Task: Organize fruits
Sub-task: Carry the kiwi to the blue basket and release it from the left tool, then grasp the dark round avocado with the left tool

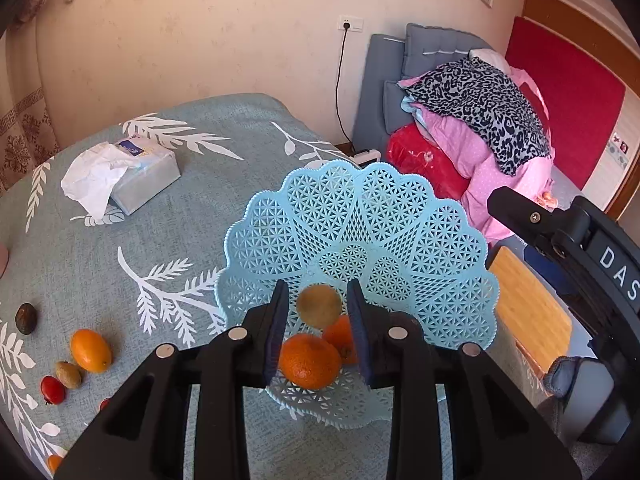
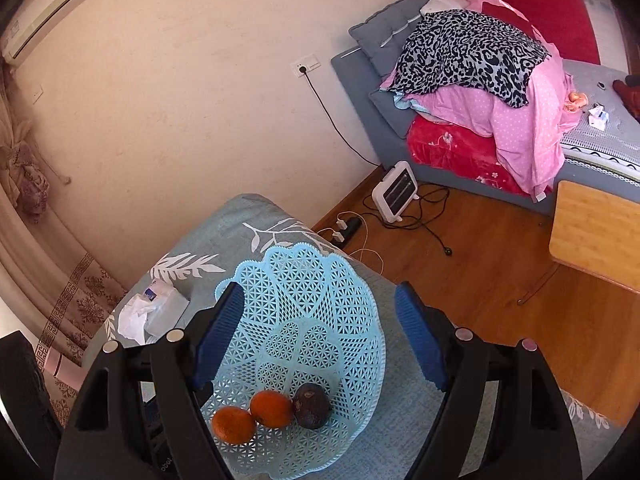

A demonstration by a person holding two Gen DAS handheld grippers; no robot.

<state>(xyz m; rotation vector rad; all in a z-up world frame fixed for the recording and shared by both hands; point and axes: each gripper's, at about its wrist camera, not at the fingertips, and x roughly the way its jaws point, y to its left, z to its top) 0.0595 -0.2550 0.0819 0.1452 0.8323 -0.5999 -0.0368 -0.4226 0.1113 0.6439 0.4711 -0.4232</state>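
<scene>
We have the left tool [image 1: 318,322] slightly open over the basket [image 1: 400,216], gripping nothing; a kiwi [image 1: 319,306] drops onto two oranges [image 1: 310,360]. Right tool [image 2: 320,336] wide open, empty. More fruit [image 1: 91,350] waits on the counter [image 1: 192,240].

Bare cloth [image 1: 192,236] leftward, tissue box [image 1: 146,176] beyond (basket [image 1: 400,216] rightward)

Both hand-held grippers are matte black plastic with angular, triangular cut-outs in their arms and round silver magnets or rivets on the knuckles. The left gripper [image 1: 318,332] and right gripper [image 2: 320,340] carry ribbed blue finger pads [image 2: 420,344]. White letters "DAS" mark the right gripper's black housing, beside small screws.
</scene>
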